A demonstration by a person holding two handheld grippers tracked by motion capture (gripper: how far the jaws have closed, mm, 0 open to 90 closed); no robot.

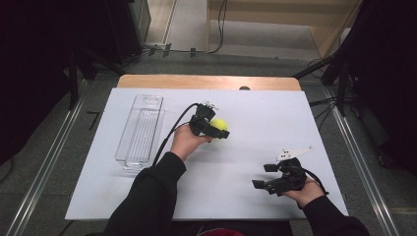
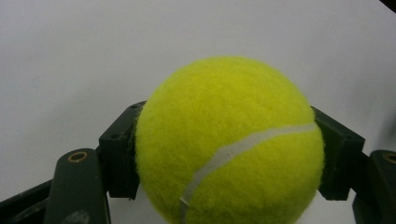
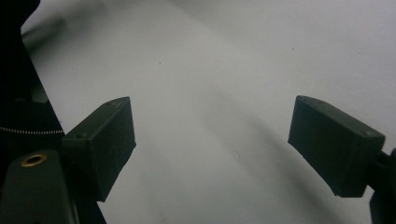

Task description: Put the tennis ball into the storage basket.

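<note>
**Holding a ball in the left jaws, right jaws wide**

Gripping the yellow ball [image 1: 220, 125], the left gripper [image 1: 217, 129] is near the middle of the white table [image 1: 255, 118], in the high view. In the left gripper view the ball [image 2: 229, 144] sits between the two black jaws, and each jaw pad presses on one side of it. A white seam [image 2: 243, 147] curves across the front of the ball. The ball reaches past the jaw tips, and the white surface lies beyond it. I cannot tell if the ball touches the table or is lifted a little over it.

The left hand [image 1: 184, 141] holds this gripper from behind, and a black cable [image 1: 169, 132] runs back from the gripper along the dark sleeve [image 1: 147, 196].

The right gripper [image 1: 263, 176] is well apart from the ball, at the near right part of the table, in the right hand [image 1: 307, 189]. Its jaws stand wide apart and hold nothing. In the right gripper view there is bare white surface between the two jaws and beyond them. A grey plate [image 1: 294, 153] sits on top of this gripper.

A clear tray [image 1: 140, 132] lies on the table on the far side of the left hand from the ball, not touching the gripper. It looks empty.
</note>
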